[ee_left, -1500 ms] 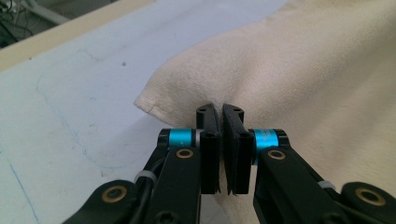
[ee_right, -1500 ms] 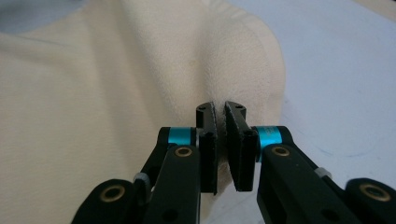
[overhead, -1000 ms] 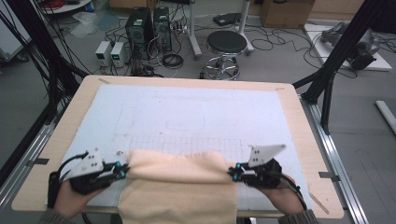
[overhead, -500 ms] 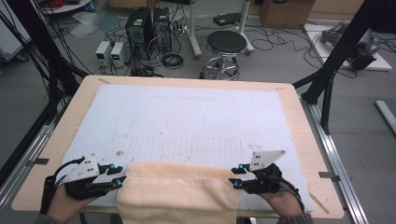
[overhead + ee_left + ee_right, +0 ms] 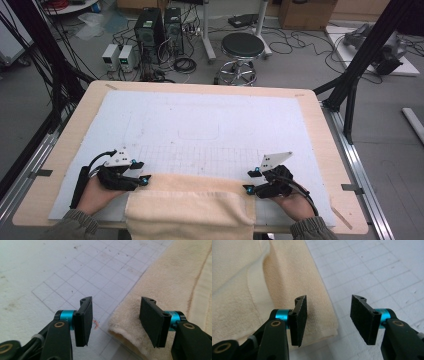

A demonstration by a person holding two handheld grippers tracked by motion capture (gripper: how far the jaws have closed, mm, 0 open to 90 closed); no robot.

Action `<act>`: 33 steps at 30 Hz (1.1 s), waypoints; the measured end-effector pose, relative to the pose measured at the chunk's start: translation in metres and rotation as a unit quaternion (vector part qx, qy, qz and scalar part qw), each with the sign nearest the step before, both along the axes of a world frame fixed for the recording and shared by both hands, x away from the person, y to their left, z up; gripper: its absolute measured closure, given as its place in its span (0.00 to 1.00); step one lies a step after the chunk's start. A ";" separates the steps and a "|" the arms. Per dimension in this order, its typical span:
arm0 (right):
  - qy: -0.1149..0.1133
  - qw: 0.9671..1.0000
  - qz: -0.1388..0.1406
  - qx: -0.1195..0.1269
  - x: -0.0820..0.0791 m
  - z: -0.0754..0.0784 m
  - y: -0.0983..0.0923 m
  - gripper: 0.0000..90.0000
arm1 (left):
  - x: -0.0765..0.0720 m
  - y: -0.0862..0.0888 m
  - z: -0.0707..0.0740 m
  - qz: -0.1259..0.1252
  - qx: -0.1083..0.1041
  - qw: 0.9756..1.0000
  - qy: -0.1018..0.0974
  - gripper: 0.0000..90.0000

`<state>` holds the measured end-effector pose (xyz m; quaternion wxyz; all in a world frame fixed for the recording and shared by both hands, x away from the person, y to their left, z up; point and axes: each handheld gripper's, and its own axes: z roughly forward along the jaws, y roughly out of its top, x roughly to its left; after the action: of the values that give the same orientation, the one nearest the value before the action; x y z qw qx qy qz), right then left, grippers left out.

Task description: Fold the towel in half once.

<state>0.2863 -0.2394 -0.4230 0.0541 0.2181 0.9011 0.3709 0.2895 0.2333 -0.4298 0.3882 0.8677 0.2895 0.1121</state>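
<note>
A cream towel (image 5: 190, 205) lies folded at the table's near edge and hangs over its front. My left gripper (image 5: 142, 177) sits at the fold's left end and my right gripper (image 5: 248, 182) at its right end. In the left gripper view the towel (image 5: 175, 277) has its corner lying between the pads of the left gripper (image 5: 115, 320) without being pressed. In the right gripper view the towel (image 5: 249, 277) reaches under the left pad of the right gripper (image 5: 328, 320). Both pairs of jaws have just been opening and stand apart.
A white gridded mat (image 5: 200, 115) covers the wooden table (image 5: 310, 115). Behind the table are a round stool (image 5: 242, 47), computer boxes (image 5: 155, 25) and cables on the floor. Black frame posts (image 5: 360, 65) stand at the right and left.
Both grippers came down onto the mat at the towel's ends and their jaws opened, letting go of the fold. The towel now lies flatter.
</note>
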 end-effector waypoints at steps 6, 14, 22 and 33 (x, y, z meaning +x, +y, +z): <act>0.034 0.999 0.027 -0.007 -0.001 -0.010 0.006 0.61 | 0.000 0.000 -0.006 -0.028 -0.007 0.999 0.035 0.65; 0.038 0.998 0.050 -0.010 0.001 -0.005 0.010 0.93 | -0.005 -0.001 0.003 -0.018 0.014 1.000 -0.001 0.94; -0.023 1.000 -0.005 -0.009 0.053 0.035 0.018 0.94 | 0.045 -0.002 0.046 0.076 0.006 0.995 -0.068 0.95; -0.065 0.996 -0.069 -0.001 0.145 0.102 0.019 0.94 | 0.129 -0.019 0.127 0.131 0.028 0.983 -0.123 0.95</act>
<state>0.4310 -0.2202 -0.3213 0.1380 0.2552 0.8788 0.3788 0.4190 0.2147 -0.3025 0.3783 0.8122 0.3479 0.2759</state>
